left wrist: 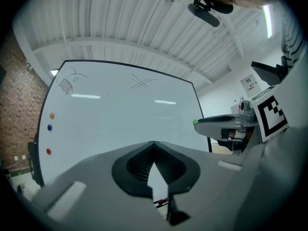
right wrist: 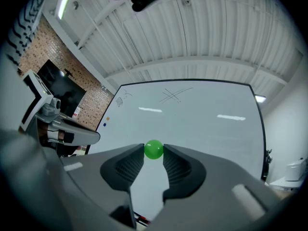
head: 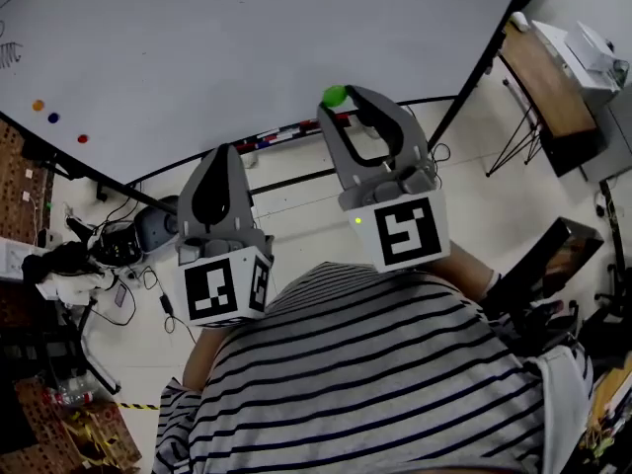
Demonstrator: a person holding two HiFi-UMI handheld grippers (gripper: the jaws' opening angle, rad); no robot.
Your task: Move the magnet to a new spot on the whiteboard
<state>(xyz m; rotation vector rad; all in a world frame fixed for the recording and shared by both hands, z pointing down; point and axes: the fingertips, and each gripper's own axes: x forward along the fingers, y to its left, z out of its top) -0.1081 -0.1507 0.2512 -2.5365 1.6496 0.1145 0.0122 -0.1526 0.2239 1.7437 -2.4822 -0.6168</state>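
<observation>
Green magnet (right wrist: 154, 149) pinched in our right gripper (head: 343, 100), seemingly clear of the whiteboard (right wrist: 202, 124) — placement not yet done; left gripper (left wrist: 154, 146) jaws together, empty.

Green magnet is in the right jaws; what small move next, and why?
Probably ease the right gripper forward until the green magnet touches a bare patch of the whiteboard. The jaws pinch it at their tips, and it hangs short of the board, bare ahead.
</observation>
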